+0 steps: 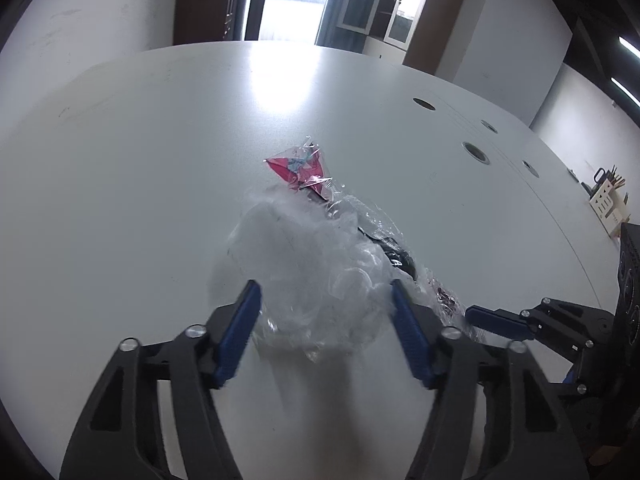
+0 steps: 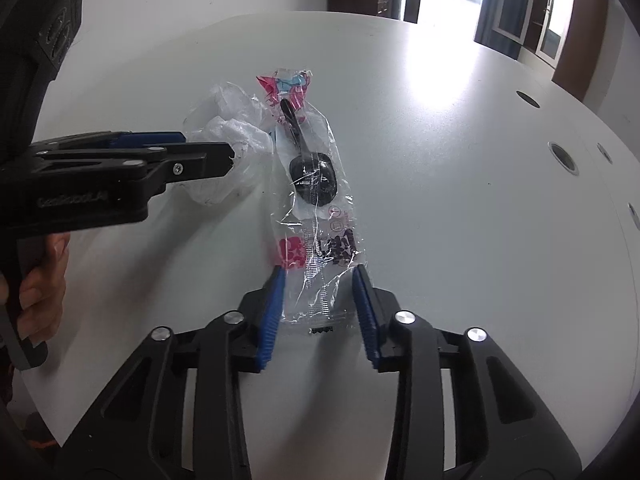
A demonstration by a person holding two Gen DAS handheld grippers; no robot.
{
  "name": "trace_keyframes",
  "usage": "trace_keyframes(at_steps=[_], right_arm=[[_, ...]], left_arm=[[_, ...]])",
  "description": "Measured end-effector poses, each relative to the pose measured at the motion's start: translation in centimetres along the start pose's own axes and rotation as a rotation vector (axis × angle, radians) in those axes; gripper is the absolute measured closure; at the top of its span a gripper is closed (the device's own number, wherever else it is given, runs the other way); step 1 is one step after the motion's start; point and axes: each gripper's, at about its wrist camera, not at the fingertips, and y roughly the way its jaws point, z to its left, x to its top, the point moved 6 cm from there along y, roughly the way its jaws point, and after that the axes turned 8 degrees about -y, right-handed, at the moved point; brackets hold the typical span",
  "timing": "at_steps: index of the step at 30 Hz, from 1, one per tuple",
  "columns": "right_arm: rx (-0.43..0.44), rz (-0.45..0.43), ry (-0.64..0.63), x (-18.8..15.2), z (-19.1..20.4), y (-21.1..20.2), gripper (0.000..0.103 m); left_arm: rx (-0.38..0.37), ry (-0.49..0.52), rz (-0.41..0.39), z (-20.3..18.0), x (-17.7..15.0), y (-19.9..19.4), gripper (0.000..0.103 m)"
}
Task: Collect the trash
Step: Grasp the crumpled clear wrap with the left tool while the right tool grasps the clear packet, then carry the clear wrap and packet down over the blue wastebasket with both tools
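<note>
Crumpled clear plastic film [image 1: 320,280] lay on the smooth white table [image 1: 120,160], bracketed by the left gripper [image 1: 324,300]'s ribbed blue pads; contact unclear. Right view: the glossy printed wrapper holding a black spoon [image 2: 316,208] had its near end between the right gripper [image 2: 320,304]'s part-open pads, untouched.

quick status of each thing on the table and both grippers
crumpled clear bag: on the table, bunched up between the left gripper's pads
spoon wrapper: flat on the table, black spoon inside, near end between the right gripper's pads
left gripper: pads astride the bag
right gripper: pads at the wrapper's edges
</note>
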Motion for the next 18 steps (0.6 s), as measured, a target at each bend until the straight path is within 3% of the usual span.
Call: trace_keyframes(at_steps=[3,5,13,18], right_arm=[[0.010,-0.008,0.006,-0.4,0.3,-0.4,0.094],[0.012,-0.016,0.014,-0.7,0.5,-0.7,0.100],[0.035,-0.091,0.102,-1.6,1.1,-3.5,0.103],[0.068,-0.162,0.141,-2.6,2.4,-6.6,0.103]], left_arm=[[0.038,-0.005,-0.024,0.6,-0.6,-0.7,0.083],[0.065,0.014,-0.080,0.5,-1.2,-2.3,0.087],[0.002,0.002,-0.199,0.1,-5.7,-11.0,0.089],[-0.007,-0.030,-0.211,1.8,-9.0,-14.9,0.089]])
